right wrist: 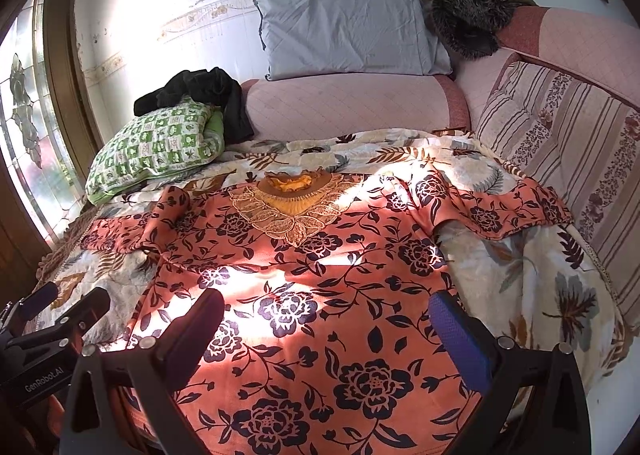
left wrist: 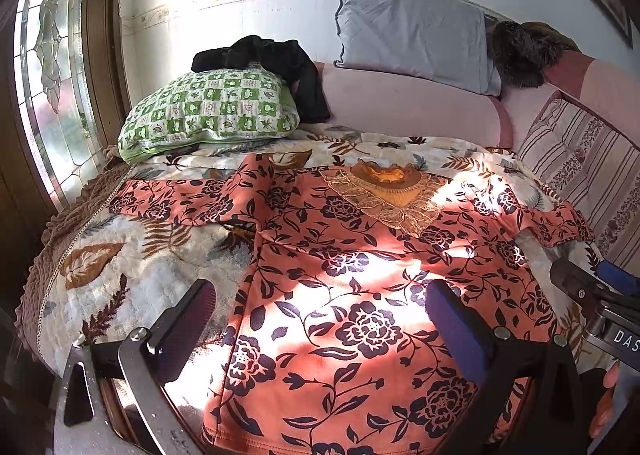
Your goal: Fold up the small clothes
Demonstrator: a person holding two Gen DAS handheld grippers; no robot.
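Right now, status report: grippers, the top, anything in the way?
Left gripper open, right gripper open, both over the hem. Top flat on blanket, sleeves out, unfolded. Nothing on it.

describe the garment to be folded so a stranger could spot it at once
Start at the leaf-print blanket covering the sofa seat. Spread flat on it lies the orange top with dark flowers; unlike the blanket, it has a gold lace collar.

A shirt [right wrist: 320,279] lies spread flat on a blanket [right wrist: 520,287] over the sofa seat [right wrist: 568,55], with a pillow [right wrist: 156,143] behind it to the left, a dark garment [right wrist: 200,91] on that pillow, and a cushion [right wrist: 348,31] against the wall behind.
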